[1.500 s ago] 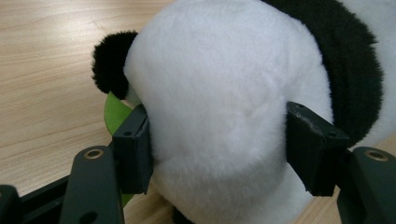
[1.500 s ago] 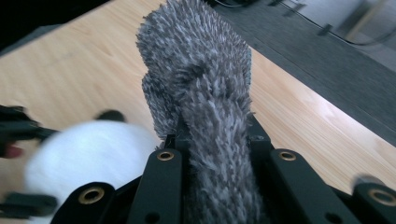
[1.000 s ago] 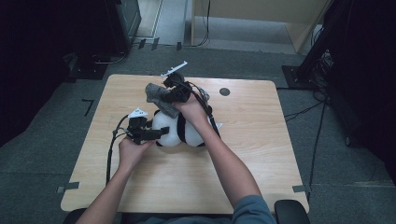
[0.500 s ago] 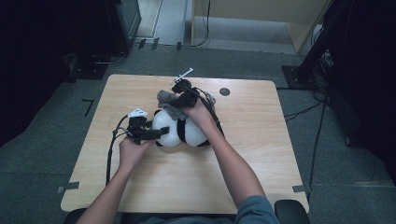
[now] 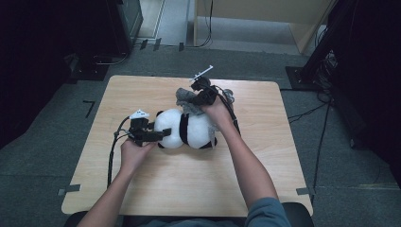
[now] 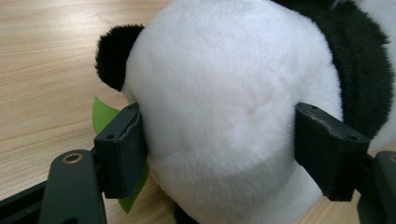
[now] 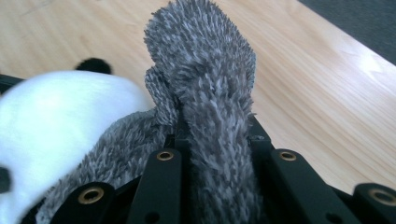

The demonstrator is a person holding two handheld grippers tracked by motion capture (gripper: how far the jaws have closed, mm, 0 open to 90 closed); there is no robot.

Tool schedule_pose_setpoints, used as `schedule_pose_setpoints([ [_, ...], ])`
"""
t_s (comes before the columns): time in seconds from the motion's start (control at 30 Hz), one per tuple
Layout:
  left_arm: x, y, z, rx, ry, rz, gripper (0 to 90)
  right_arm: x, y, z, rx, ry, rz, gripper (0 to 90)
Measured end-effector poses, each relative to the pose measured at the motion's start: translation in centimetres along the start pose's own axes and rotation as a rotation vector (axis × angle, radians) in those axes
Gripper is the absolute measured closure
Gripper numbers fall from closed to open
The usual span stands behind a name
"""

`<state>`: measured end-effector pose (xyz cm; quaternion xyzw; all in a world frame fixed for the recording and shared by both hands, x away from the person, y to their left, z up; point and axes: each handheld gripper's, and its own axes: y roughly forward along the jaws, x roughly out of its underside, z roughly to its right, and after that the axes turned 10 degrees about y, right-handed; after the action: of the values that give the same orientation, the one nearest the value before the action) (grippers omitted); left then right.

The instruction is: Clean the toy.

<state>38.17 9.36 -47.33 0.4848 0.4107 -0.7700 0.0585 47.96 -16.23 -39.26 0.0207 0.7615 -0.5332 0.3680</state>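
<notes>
Panda plush (image 5: 185,129) lies mid-bench, long axis left to right, in our high view; the left hand-held gripper (image 5: 163,135) meets its left end, while the right hand-held gripper (image 5: 191,98) sits at its far side, pinching grey fuzzy cloth (image 5: 185,97). Left gripper view: jaws clamp the white head (image 6: 219,102). Right gripper view: jaws squeeze together on the cloth (image 7: 205,88), panda (image 7: 56,116) just left.

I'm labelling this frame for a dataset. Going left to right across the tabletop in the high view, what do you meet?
Left gripper → panda plush, which its jaws clamp → grey furry cloth → right gripper, pinching that cloth → bare table.
</notes>
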Motion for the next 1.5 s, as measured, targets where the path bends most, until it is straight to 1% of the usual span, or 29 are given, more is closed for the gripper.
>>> schedule_pose_setpoints([
  [0.1, 0.0, 0.0, 0.0, 0.001, -0.003, 0.001, 23.7, 0.4, -0.5, 1.7, 0.006, 0.046, 0.008, 74.5],
  [0.17, 0.0, 0.0, 0.0, 0.001, -0.005, 0.002, 23.6, 0.7, -0.6, 2.7, 0.014, 0.067, 0.004, 74.5],
  [0.2, 0.0, 0.0, 0.0, -0.001, -0.005, 0.002, 23.6, 0.9, -0.6, 3.2, 0.020, 0.069, 0.000, 74.5],
  [0.23, 0.0, 0.0, 0.0, -0.001, -0.004, 0.001, 23.7, 1.1, -0.6, 3.7, 0.033, 0.060, 0.001, 74.6],
  [0.3, 0.1, 0.0, -0.1, 0.001, -0.004, 0.002, 23.7, 1.5, -0.6, 4.5, 0.051, 0.067, -0.001, 74.7],
  [0.33, 0.1, 0.0, -0.1, 0.001, -0.005, 0.002, 23.6, 1.8, -0.5, 4.9, 0.052, 0.072, 0.005, 74.9],
  [0.4, 0.1, 0.0, -0.1, 0.002, -0.005, 0.005, 23.7, 2.4, -0.3, 5.6, 0.047, 0.097, 0.014, 75.0],
  [0.5, 0.1, 0.0, -0.1, 0.002, -0.006, 0.008, 23.6, 3.5, 0.1, 6.7, -0.001, 0.170, 0.047, 75.1],
  [0.53, 0.1, 0.0, -0.1, 0.002, -0.006, 0.009, 23.6, 3.9, 0.3, 7.0, -0.009, 0.189, 0.060, 75.1],
  [0.57, 0.1, 0.0, -0.1, 0.003, -0.007, 0.011, 23.6, 4.0, 0.4, 7.2, -0.010, 0.197, 0.059, 75.0],
  [0.6, 0.1, 0.0, -0.1, 0.003, -0.007, 0.012, 23.6, 4.2, 0.5, 7.3, 0.009, 0.200, 0.058, 75.0],
  [0.67, 0.1, 0.0, -0.1, 0.003, -0.008, 0.014, 23.6, 4.4, 0.8, 7.4, 0.045, 0.189, 0.045, 75.0],
  [0.77, 0.1, 0.0, -0.1, 0.005, -0.008, 0.013, 23.6, 4.6, 1.0, 7.7, 0.068, 0.202, 0.040, 75.0],
  [0.83, 0.1, -0.1, -0.1, 0.007, -0.006, 0.011, 23.6, 4.5, 0.9, 7.7, 0.092, 0.195, 0.042, 75.1],
  [0.93, 0.1, -0.1, -0.1, 0.010, -0.002, 0.010, 23.5, 4.2, 0.1, 7.4, 0.085, 0.202, 0.079, 76.7],
  [0.97, 0.2, -0.1, -0.1, 0.010, 0.000, 0.010, 23.4, 4.0, -0.2, 7.1, 0.088, 0.196, 0.089, 76.9],
  [1.03, 0.2, -0.1, -0.1, 0.010, 0.002, 0.012, 23.2, 3.7, -0.8, 6.5, 0.113, 0.167, 0.110, 77.3],
  [1.1, 0.2, -0.1, -0.1, 0.015, 0.005, 0.018, 22.7, 3.5, -1.5, 6.1, 0.116, 0.158, 0.125, 77.3],
  [1.17, 0.3, -0.2, -0.2, 0.024, 0.004, 0.025, 22.1, 3.2, -2.2, 5.7, 0.110, 0.155, 0.132, 77.3],
  [1.27, 0.3, -0.2, -0.2, 0.030, -0.004, 0.028, 21.7, 2.7, -3.6, 4.8, 0.081, 0.141, 0.176, 77.3],
  [1.33, 0.3, -0.2, -0.2, 0.029, -0.002, 0.029, 21.5, 2.4, -4.3, 4.1, 0.068, 0.131, 0.188, 77.3],
  [1.43, 0.3, -0.2, -0.2, 0.029, 0.001, 0.031, 21.1, 2.0, -5.4, 2.7, 0.047, 0.104, 0.204, 77.1],
  [1.5, 0.3, -0.2, -0.2, 0.025, 0.006, 0.034, 20.8, 1.8, -6.0, 1.5, 0.038, 0.070, 0.212, 77.1],
])
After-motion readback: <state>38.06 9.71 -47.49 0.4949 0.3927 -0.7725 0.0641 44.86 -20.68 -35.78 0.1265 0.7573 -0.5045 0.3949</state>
